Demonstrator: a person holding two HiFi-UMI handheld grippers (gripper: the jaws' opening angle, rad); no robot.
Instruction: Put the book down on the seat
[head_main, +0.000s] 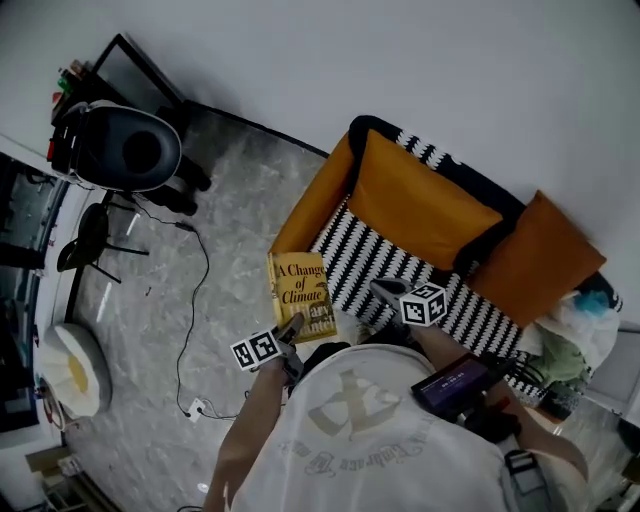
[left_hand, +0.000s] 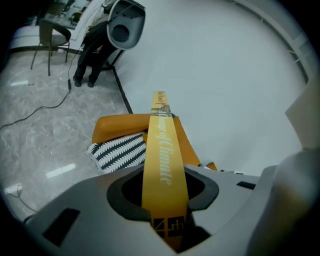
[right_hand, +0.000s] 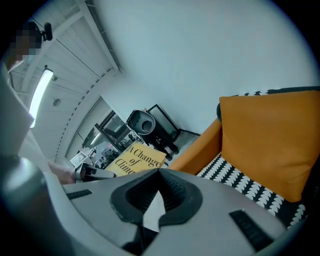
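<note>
Book (left_hand: 161, 150) between jaws of left hand-held gripper (left_hand: 165, 199)

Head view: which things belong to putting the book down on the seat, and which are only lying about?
For the job:
- book, gripped by the left tool
- striped seat
- right tool, shut and empty

Lying about:
- orange cushion
- floor cable
- bags beside the chair

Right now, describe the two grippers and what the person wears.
Both the left gripper and the right gripper have smooth grey bodies, dark jaw pads, and a white cube with black square markers. The person wears a pale T-shirt with a faded printed emblem.
</note>
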